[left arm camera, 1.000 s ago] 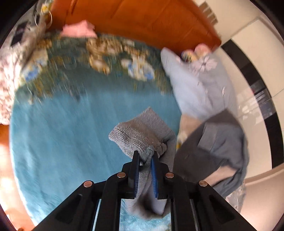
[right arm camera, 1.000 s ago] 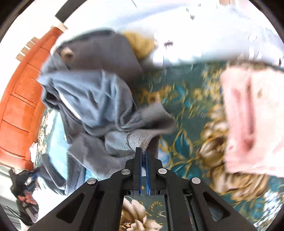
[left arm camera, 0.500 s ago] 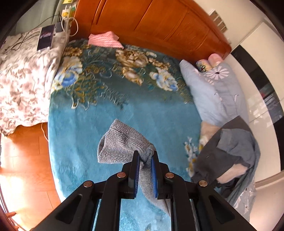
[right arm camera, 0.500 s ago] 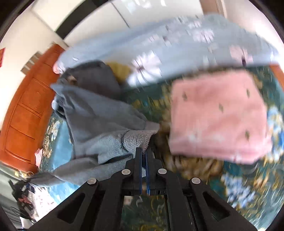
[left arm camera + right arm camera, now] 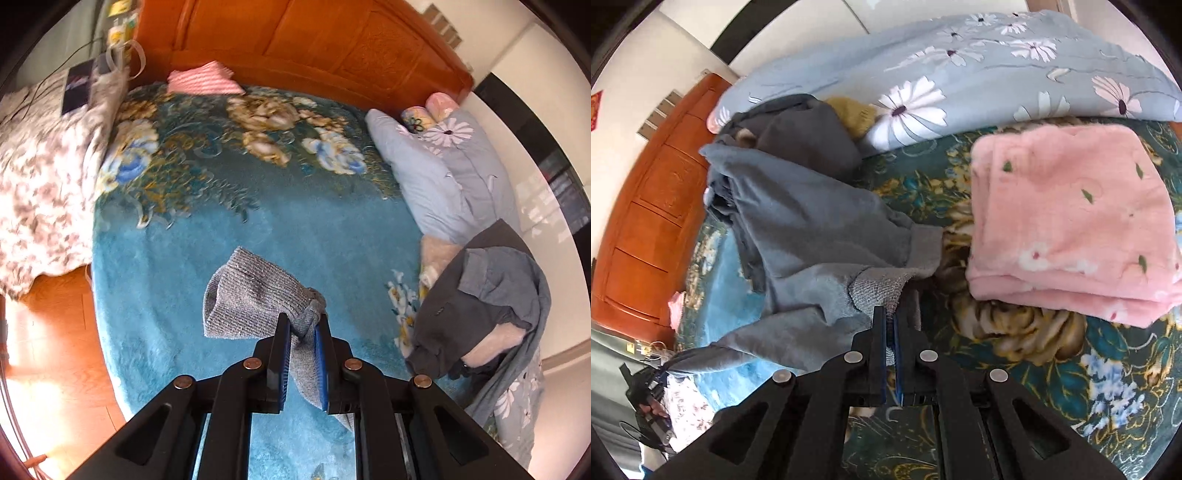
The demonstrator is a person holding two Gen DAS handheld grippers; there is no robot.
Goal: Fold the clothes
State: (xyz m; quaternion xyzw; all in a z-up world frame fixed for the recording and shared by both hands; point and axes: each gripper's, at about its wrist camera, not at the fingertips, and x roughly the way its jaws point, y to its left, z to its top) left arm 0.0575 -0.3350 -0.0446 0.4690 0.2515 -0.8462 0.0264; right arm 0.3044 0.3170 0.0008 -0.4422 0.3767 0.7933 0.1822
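My left gripper (image 5: 302, 325) is shut on the ribbed cuff of a grey-blue sweatshirt (image 5: 251, 299) and holds it lifted above the teal floral blanket (image 5: 221, 206). My right gripper (image 5: 890, 314) is shut on another ribbed cuff or hem of the same grey-blue sweatshirt (image 5: 798, 229), whose body drapes away to the left over the bed. A pile of dark grey and blue clothes (image 5: 487, 295) lies at the bed's right side in the left wrist view; it also shows in the right wrist view (image 5: 805, 136).
A folded pink fleece garment (image 5: 1071, 218) lies on the blanket to the right. A light blue daisy-print duvet (image 5: 960, 70) runs along the far side. An orange wooden headboard (image 5: 314, 48), a pink folded cloth (image 5: 203, 79) and a floral sheet (image 5: 40, 177) border the bed.
Both grippers have risen and pulled back with the sweatshirt; the left view now takes in more of the bed, and the right view has swung so the pink fleece lies fully in sight.
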